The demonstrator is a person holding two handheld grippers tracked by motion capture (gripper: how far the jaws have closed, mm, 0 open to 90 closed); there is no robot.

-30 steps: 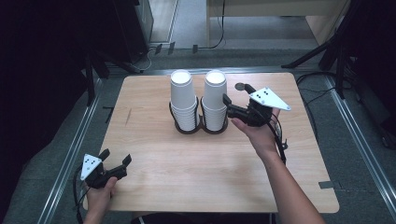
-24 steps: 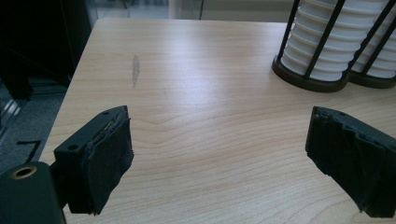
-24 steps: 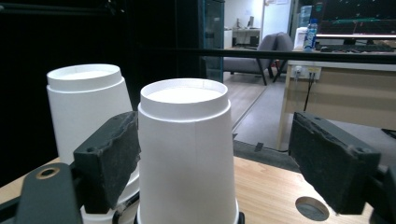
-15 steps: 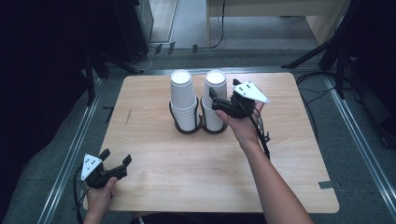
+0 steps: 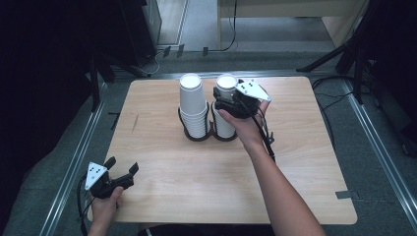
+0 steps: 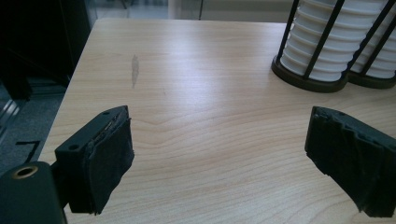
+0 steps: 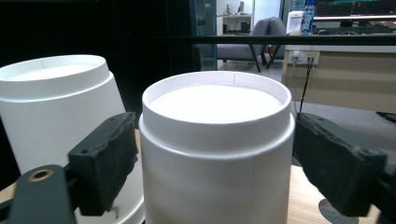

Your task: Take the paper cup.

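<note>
In the upper middle of the high view, the right cup stack (image 5: 225, 105) is straddled by the right gripper (image 5: 226, 96). Its jaws have just been closing; contact seems made, though this is not certain. The left gripper (image 5: 120, 169) is held wide open, empty, at lower left.

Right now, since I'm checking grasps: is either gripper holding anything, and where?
The right gripper straddles the top white paper cup below its rim; contact cannot be told. The left gripper holds nothing.
</note>
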